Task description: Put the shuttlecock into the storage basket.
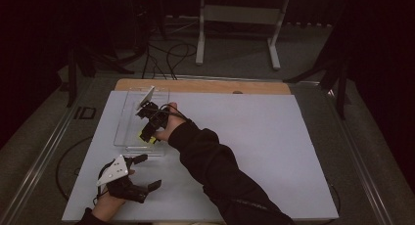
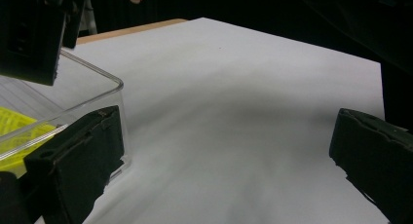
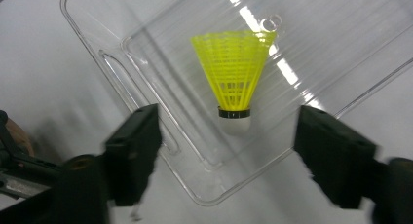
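A yellow shuttlecock (image 3: 234, 78) is lying on its side on the floor of a clear plastic tray (image 3: 146, 63), its white cork tip facing the near end of the tray and its netted skirt fanning out toward the far end. In the high view the tray (image 1: 128, 105) is sitting on the left part of a white table top (image 1: 254, 137), toward the far edge, and the shuttlecock (image 1: 145, 135) is showing as a yellow patch at the tray's near end.

The right gripper (image 3: 226, 136) is hovering just above the shuttlecock, pointing down into the tray. Its jaws are standing wide, one on each side of the cork, and neither pad is touching it. A dark sleeve (image 1: 220, 171) is reaching across the table to it.

The left gripper (image 1: 147, 171) is resting near the table's near left corner, just beside the tray's near end. Its jaws are also spread wide, with nothing but bare table between them.
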`<state>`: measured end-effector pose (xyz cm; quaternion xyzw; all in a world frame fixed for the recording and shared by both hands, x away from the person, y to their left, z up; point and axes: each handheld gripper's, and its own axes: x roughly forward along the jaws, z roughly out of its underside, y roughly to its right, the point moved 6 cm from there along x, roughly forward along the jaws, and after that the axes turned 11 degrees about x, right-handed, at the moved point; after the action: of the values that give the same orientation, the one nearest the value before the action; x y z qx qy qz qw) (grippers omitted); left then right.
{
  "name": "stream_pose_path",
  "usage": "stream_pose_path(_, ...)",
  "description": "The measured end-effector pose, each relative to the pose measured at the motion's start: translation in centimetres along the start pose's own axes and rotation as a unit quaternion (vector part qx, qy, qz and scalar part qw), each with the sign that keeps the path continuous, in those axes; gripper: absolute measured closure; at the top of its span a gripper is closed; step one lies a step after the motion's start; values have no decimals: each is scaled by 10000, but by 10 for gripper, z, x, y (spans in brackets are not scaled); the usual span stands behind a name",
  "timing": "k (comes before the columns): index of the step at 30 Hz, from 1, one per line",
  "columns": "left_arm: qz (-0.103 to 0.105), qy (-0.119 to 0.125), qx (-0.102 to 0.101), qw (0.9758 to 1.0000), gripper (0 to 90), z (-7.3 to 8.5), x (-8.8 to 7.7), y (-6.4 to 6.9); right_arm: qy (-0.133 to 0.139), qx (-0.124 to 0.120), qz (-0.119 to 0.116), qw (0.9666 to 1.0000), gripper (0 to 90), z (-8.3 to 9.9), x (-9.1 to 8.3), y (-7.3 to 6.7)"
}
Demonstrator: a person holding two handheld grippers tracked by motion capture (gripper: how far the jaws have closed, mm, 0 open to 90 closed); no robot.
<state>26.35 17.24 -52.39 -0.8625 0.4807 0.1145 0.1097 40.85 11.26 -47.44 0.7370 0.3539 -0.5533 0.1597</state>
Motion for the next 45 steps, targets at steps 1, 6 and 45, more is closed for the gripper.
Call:
stream_pose_path(1, 2, 6, -4, 10000, 0, 0, 0, 0, -5, -16, -10, 10000, 207, 0, -1, 0)
stream_pose_path(6, 1, 3, -8, 10000, 0, 0, 0, 0, 146, -118, 114, 9998, 79, 1, -5, 0)
stream_pose_path(45, 5, -49, -18, 10000, 0, 1, 1, 0, 257, -291, -113, 9992, 75, 29, -14, 18)
